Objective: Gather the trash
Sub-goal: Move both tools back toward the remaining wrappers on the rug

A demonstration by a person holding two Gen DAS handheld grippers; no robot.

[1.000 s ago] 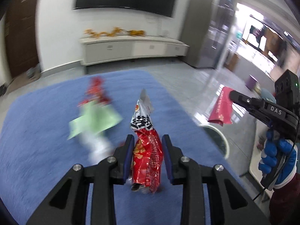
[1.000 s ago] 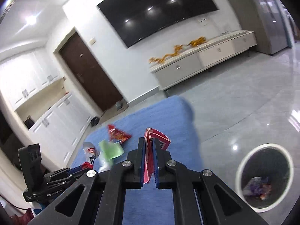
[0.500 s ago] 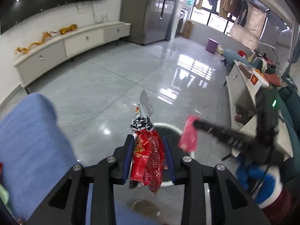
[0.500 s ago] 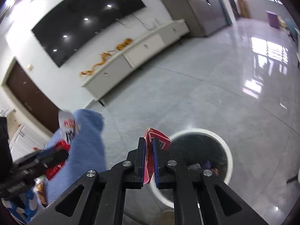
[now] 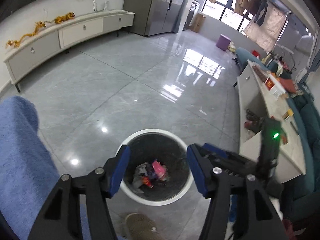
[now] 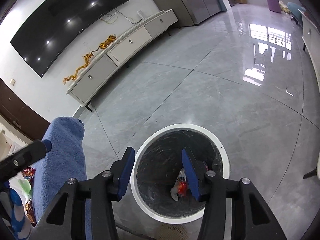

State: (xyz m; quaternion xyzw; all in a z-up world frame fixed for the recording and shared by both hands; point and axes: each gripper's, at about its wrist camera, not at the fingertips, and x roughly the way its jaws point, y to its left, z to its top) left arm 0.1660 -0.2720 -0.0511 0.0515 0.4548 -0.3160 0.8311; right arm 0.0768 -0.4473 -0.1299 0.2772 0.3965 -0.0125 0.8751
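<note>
A round bin with a white rim [image 5: 140, 134] and black liner stands on the grey floor, also in the right wrist view [image 6: 181, 127]. Crumpled wrappers [image 5: 151, 173] lie at its bottom, and show in the right wrist view [image 6: 180, 186]. My left gripper [image 5: 158, 169] is open and empty, hanging over the bin. My right gripper [image 6: 158, 175] is open and empty over the same bin. The right gripper's body [image 5: 268, 156] shows at the right of the left wrist view. More wrappers [image 6: 28, 182] lie on the blue-covered table at far left.
The blue cloth table edge [image 5: 18, 150] is at the left, also in the right wrist view [image 6: 62, 152]. A long white TV cabinet [image 5: 66, 38] lines the far wall. A white counter [image 5: 266, 110] and teal sofa stand at the right. A slipper [image 5: 140, 228] lies by the bin.
Both grippers have opened over the bin. The red snack bag has left my left gripper and the red wrapper has left my right gripper; both now lie in the bin.
</note>
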